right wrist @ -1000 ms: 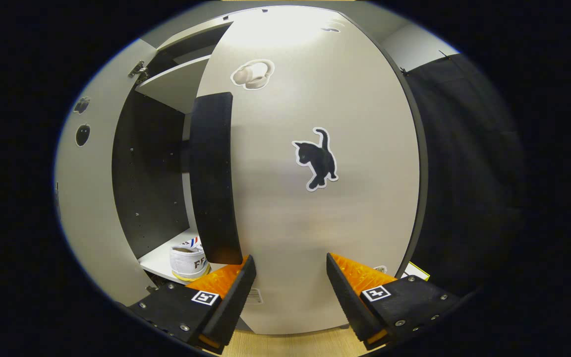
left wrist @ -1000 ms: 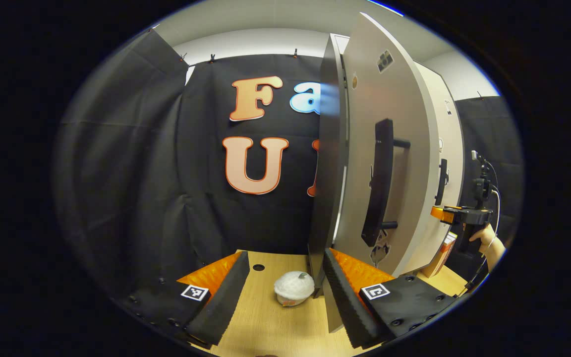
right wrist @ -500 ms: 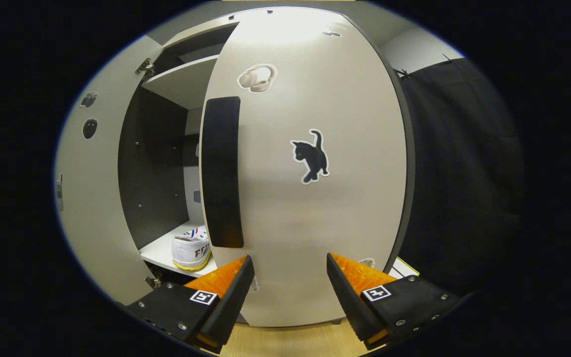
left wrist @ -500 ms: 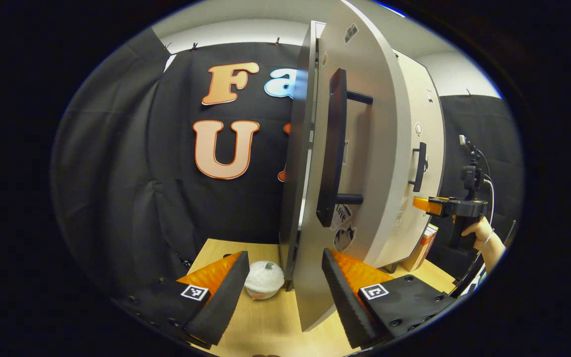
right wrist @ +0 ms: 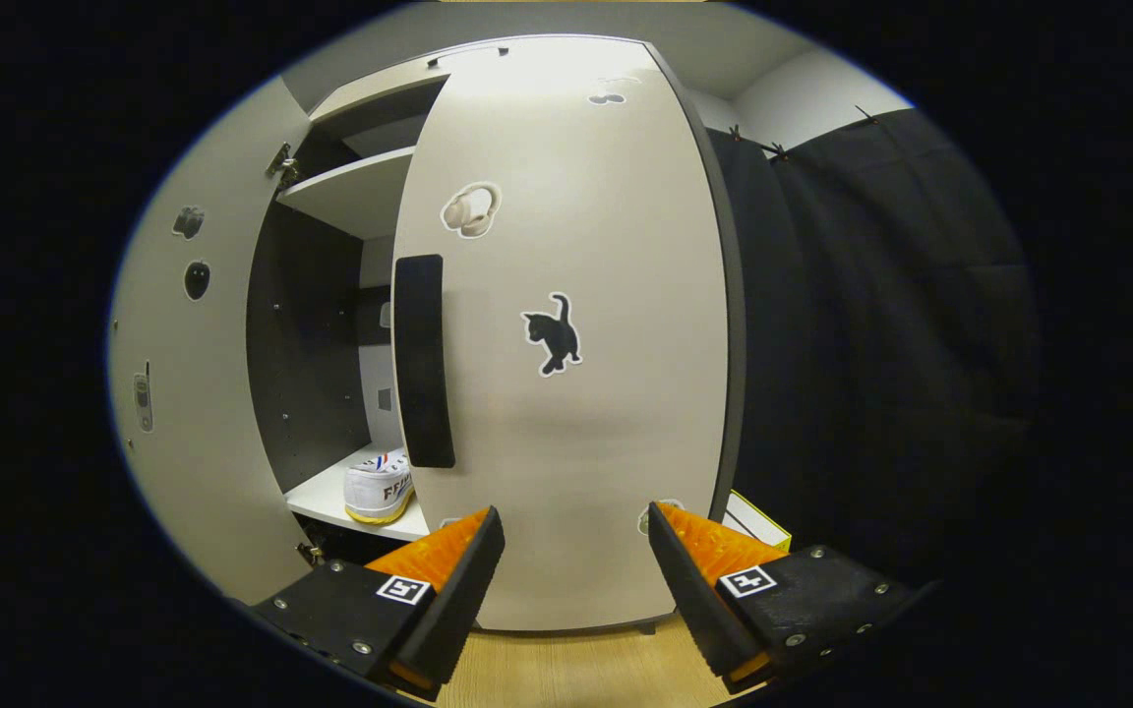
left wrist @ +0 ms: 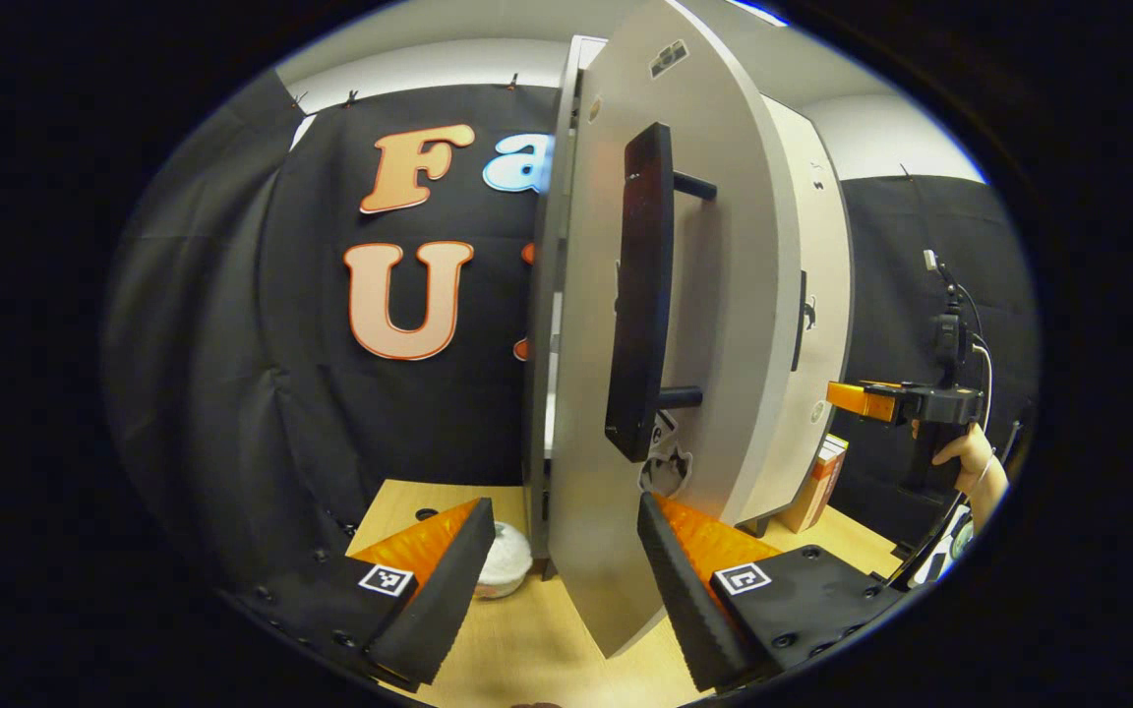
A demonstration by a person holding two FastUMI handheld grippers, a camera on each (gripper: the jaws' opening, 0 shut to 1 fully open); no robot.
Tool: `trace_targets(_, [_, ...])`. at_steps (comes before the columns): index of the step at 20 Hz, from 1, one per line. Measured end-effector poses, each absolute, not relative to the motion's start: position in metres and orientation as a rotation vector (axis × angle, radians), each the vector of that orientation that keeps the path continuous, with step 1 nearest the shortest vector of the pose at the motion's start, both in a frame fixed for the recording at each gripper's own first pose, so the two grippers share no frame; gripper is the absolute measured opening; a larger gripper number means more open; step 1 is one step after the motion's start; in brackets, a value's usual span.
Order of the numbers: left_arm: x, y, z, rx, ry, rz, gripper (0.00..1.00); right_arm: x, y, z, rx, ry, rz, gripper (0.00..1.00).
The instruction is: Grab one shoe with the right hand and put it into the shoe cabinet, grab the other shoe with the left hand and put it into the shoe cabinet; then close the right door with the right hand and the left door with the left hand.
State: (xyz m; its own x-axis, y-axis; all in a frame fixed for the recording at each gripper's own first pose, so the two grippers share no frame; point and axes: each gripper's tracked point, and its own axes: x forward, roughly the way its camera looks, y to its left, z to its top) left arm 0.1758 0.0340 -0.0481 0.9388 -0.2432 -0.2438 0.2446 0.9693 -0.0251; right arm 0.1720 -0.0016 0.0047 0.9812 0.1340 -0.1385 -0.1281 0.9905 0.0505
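White canvas shoe [right wrist: 379,487] sat on the cabinet's pale lower shelf [right wrist: 330,503], lower left of the right gripper view, behind the grey right door [right wrist: 566,433]. Right gripper [right wrist: 571,565] and left gripper [left wrist: 562,560] both gaped empty, the left at the grey left door's [left wrist: 714,324] edge.

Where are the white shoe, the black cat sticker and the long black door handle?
white shoe [right wrist: 379,487], right gripper view, its heel.
black cat sticker [right wrist: 555,334], right gripper view, its body.
long black door handle [left wrist: 640,295], left gripper view, mid-bar.

shoe [right wrist: 379,487] | toe hidden by right door [right wrist: 566,393]
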Motion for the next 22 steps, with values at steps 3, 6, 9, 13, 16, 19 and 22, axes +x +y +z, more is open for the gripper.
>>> trace_targets(3, [0.183, 0.011, -0.051, 0.014, 0.247, -0.278, 0.95, 0.163, -0.014, 0.013, 0.045, 0.127, 0.134, 0.91])
trace_targets(6, [0.189, -0.005, -0.053, 0.021, 0.251, -0.273, 0.97, 0.161, -0.027, 0.021, 0.017, 0.112, 0.132, 0.91])
trace_targets(9, [0.203, -0.021, -0.055, -0.001, 0.257, -0.272, 0.95, 0.162, -0.036, 0.027, 0.028, 0.105, 0.152, 0.91])
trace_targets(13, [0.217, -0.044, -0.063, -0.002, 0.265, -0.268, 0.96, 0.171, -0.048, 0.031, 0.029, 0.101, 0.173, 0.91])
trace_targets(16, [0.240, -0.060, -0.076, 0.018, 0.289, -0.240, 0.96, 0.175, -0.064, 0.030, 0.024, 0.098, 0.171, 0.91])
trace_targets(19, [0.266, -0.075, -0.083, 0.030, 0.294, -0.223, 0.96, 0.180, -0.086, 0.028, 0.029, 0.101, 0.156, 0.91])
trace_targets(22, [0.285, -0.088, -0.087, 0.047, 0.291, -0.204, 0.96, 0.185, -0.107, 0.026, 0.032, 0.107, 0.137, 0.91])
